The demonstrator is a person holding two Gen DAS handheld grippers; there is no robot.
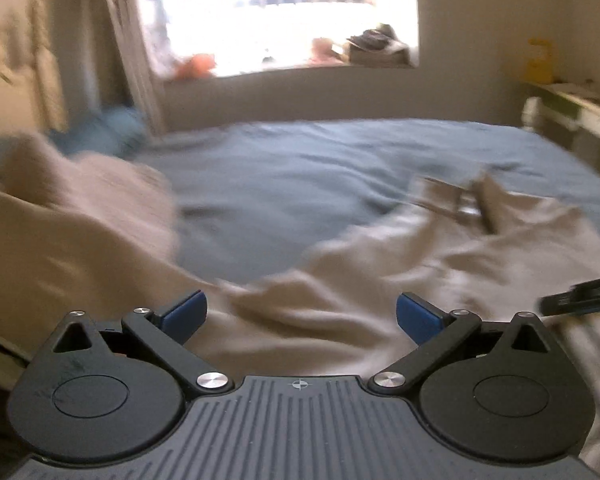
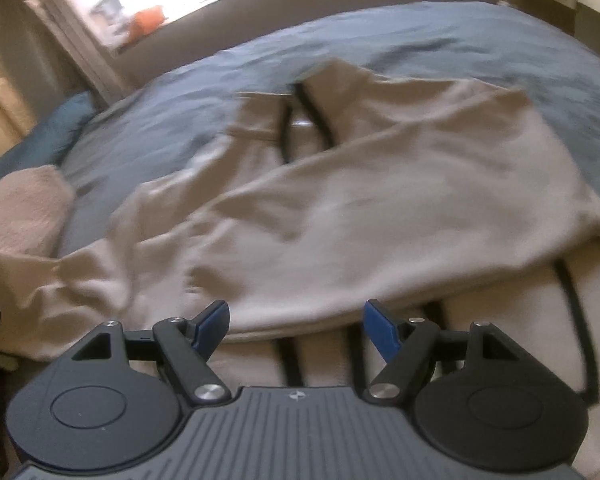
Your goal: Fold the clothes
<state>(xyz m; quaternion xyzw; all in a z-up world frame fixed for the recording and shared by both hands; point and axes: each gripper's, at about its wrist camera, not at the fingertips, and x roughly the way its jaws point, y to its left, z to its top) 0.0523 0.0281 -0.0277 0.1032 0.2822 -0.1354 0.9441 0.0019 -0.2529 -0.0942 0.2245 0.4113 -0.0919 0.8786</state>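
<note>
Spreading across most of the near side of the bed, a beige garment with dark trim lies partly folded, one broad panel laid over the striped part nearest the person. A second pale cloth is bunched at the left, just apart from it on the blue cover.

Both tools hang above the cloth and neither holds anything. The left gripper has its blue pads spread as wide as they go, with only loose fabric lying below the gap. The right gripper stands fairly wide too, poised over the lower hem of the folded panel, its pads clear of the cloth.

To my eye the fold just laid needs tidying before the next one. The long wrinkled sleeve trailing to the left looks the likely piece to take up: pinch it near its end, lift only enough to clear the body, and lay it across so the edges line up. A thick bunch in the pads would drag the folded panel askew, so a thin single layer is the better bite.

Beyond the bed a bright window glares over a cluttered sill, with a curtain at its left and a pale desk against the right wall.
</note>
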